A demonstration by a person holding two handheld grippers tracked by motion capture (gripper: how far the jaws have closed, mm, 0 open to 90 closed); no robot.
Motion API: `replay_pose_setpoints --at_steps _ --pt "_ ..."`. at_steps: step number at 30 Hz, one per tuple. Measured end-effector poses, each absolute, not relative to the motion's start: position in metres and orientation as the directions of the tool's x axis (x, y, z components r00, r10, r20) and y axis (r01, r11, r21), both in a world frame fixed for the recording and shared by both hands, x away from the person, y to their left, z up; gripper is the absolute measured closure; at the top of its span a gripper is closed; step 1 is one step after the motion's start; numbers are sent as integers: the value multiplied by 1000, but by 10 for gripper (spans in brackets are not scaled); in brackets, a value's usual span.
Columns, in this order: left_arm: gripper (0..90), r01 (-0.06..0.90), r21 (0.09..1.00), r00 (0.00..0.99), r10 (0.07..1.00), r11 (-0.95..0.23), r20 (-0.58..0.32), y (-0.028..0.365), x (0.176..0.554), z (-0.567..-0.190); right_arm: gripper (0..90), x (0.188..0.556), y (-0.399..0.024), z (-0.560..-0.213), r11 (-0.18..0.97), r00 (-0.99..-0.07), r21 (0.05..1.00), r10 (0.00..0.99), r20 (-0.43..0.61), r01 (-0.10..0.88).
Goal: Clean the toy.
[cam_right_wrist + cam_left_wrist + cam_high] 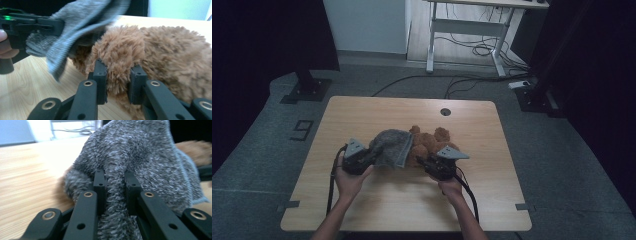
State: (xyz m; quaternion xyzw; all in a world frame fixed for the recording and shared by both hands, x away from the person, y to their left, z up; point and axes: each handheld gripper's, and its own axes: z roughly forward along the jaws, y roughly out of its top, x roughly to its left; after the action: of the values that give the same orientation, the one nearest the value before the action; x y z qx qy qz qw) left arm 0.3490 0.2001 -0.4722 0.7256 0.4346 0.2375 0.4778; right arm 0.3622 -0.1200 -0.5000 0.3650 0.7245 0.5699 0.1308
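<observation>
A brown plush teddy bear (430, 140) lies in the middle of the wooden table (362, 112). A grey knitted cloth (390, 145) is draped over its left side. My left gripper (372, 158) is shut on a fold of the grey cloth (140, 152), which bulges between the pads (100, 187). My right gripper (422, 161) is shut on a furry limb of the bear (170, 50); the fur is squeezed between its jaws. In the right gripper view the cloth (75, 20) hangs from the left gripper (30, 23) over the bear. The bear's fur (197, 148) peeks out behind the cloth.
A round cable hole (445, 111) sits near the table's far edge. Beyond the table are a white desk frame (472, 30) with cables on the floor and black stand bases (307, 90) at both sides. Bare tabletop lies left, right and in front.
</observation>
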Motion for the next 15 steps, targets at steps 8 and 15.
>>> replay_pose_setpoints --at_steps 8,15 --pt "759 423 903 496 853 -71 -165 222 343 -476 736 362 -121 -500 93 -704 923 676 216 373" --pt "757 365 921 619 774 -138 -129 155 342 -452 734 361 -120 -500 92 -701 923 679 216 373"
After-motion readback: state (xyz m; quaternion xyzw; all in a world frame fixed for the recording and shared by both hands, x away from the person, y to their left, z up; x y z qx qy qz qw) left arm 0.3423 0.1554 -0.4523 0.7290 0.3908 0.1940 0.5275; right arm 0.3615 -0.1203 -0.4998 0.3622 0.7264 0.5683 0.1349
